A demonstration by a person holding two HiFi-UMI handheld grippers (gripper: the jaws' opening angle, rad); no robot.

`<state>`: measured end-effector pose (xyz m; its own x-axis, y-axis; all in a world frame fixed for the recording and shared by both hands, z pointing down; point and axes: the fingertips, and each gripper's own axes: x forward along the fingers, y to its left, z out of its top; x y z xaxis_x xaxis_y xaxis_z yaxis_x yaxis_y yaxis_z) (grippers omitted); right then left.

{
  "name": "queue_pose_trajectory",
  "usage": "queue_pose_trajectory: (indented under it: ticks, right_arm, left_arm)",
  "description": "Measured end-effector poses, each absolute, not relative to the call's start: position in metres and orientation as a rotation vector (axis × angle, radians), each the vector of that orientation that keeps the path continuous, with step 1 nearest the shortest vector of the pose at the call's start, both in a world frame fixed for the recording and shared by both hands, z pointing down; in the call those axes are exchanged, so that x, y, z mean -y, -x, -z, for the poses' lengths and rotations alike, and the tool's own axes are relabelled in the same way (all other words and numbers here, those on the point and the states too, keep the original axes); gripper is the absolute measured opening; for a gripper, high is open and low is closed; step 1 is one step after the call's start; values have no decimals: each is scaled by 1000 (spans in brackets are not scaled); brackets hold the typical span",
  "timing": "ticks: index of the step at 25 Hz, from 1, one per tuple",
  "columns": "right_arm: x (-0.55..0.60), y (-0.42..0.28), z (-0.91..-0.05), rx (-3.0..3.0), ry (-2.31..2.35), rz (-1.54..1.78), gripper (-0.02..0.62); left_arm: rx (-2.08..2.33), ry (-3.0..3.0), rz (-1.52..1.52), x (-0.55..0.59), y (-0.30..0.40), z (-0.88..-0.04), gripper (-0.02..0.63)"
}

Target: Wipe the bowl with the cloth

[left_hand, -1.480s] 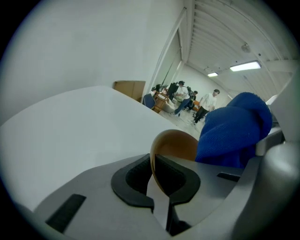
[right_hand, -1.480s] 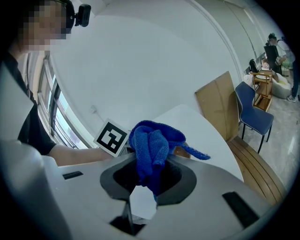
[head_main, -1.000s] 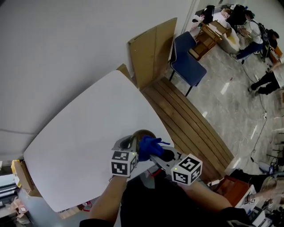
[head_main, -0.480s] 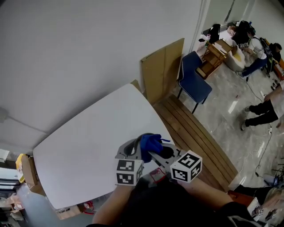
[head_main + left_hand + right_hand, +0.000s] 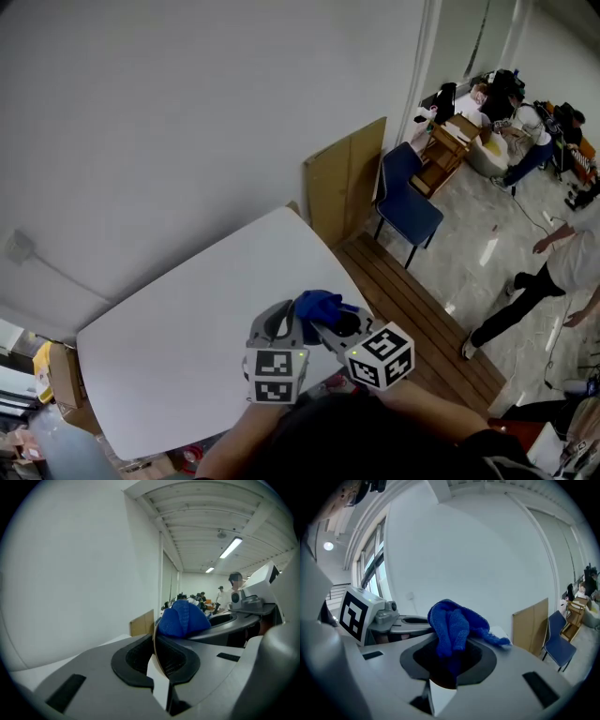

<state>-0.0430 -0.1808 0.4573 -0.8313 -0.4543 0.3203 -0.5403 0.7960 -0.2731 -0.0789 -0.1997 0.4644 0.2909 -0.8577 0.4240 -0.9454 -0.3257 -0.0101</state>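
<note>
Bowl [image 5: 153,630], pinched by its thin rim in the closed left gripper [image 5: 158,660], is held over the table's [image 5: 187,328] near edge while the right gripper [image 5: 449,660], clamped on the blue cloth [image 5: 451,625], apparently mid-wipe, next needs rubbing strokes round the inside.

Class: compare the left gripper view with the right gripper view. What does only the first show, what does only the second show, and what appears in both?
Only the left gripper view: the left gripper shut on the thin brown bowl rim, seen edge-on.
Only the right gripper view: the right gripper shut on the crumpled blue cloth, and the left gripper's black-and-white marker cube.
Both: the cloth, a brown cardboard panel and the white wall.
</note>
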Motion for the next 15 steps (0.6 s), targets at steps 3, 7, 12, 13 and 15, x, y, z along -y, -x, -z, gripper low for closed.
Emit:
queue_pose_trajectory:
  ticks: [3, 7, 12, 13, 15]
  right_arm:
    - [179, 43, -451, 2745, -799, -485, 72]
    - [177, 42, -449, 2738, -794, -475, 72]
    - [170, 46, -453, 2727, -728, -449, 72]
    - [170, 45, -454, 2723, -723, -444, 72]
    - [171, 41, -456, 2708, -725, -436, 72]
  left_arm:
    - [1681, -2359, -480, 202, 76, -449, 26]
    - [1701, -2402, -444, 207, 67, -435, 29]
    - [1706, -2421, -407, 215, 64, -424, 37]
    - [1707, -2416, -400, 216, 65, -423, 37]
    - [1711, -2405, -389, 216, 68, -423, 37]
